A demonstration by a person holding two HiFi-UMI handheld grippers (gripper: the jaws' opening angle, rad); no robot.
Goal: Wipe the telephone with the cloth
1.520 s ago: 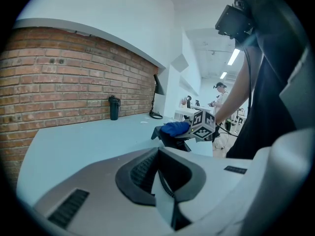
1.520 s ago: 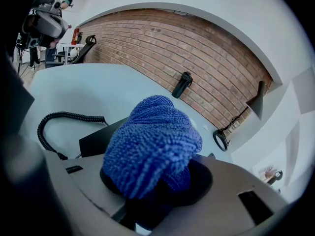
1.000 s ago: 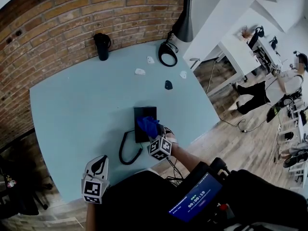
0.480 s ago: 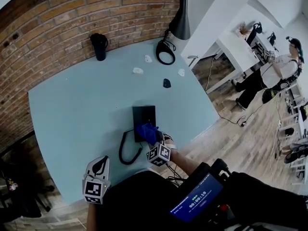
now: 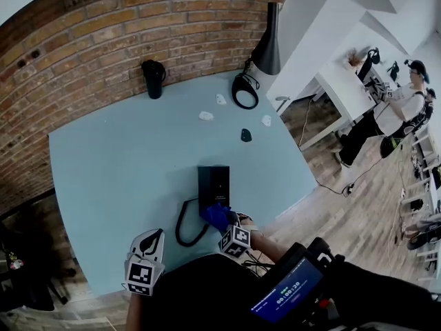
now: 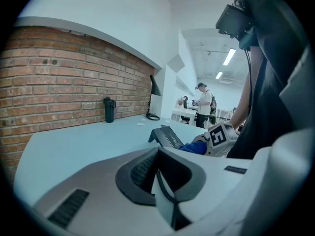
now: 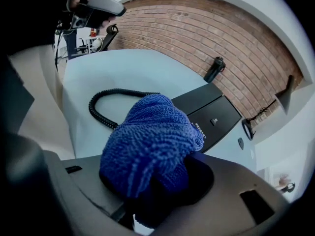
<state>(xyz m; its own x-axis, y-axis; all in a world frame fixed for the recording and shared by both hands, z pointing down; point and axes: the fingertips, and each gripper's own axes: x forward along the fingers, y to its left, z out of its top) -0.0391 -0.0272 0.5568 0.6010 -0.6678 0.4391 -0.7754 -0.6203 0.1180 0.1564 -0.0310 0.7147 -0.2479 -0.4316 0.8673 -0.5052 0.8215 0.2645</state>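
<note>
A black telephone (image 5: 213,181) lies on the pale blue table (image 5: 117,171), its coiled cord (image 5: 185,227) looping out to the left. My right gripper (image 5: 222,221) is shut on a bunched blue cloth (image 5: 216,215), which rests at the phone's near edge. In the right gripper view the cloth (image 7: 152,136) fills the jaws of the right gripper (image 7: 157,181), with the telephone (image 7: 211,107) and cord (image 7: 106,107) beyond. My left gripper (image 5: 151,236) hovers over the table's near left part, jaws together and holding nothing. Its own view shows the left gripper (image 6: 160,181), the telephone (image 6: 167,136) and the cloth (image 6: 194,148).
A black tumbler (image 5: 153,78) stands by the brick wall. A black lamp (image 5: 265,43) and a dark ring (image 5: 243,90) sit at the far right corner. Small white bits (image 5: 206,116) and a dark piece (image 5: 246,135) lie beyond the phone. A person (image 5: 400,109) stands by white desks.
The right gripper has drawn the blue cloth toward me, from the phone's near half down to its near edge. The left gripper has stayed put.
</note>
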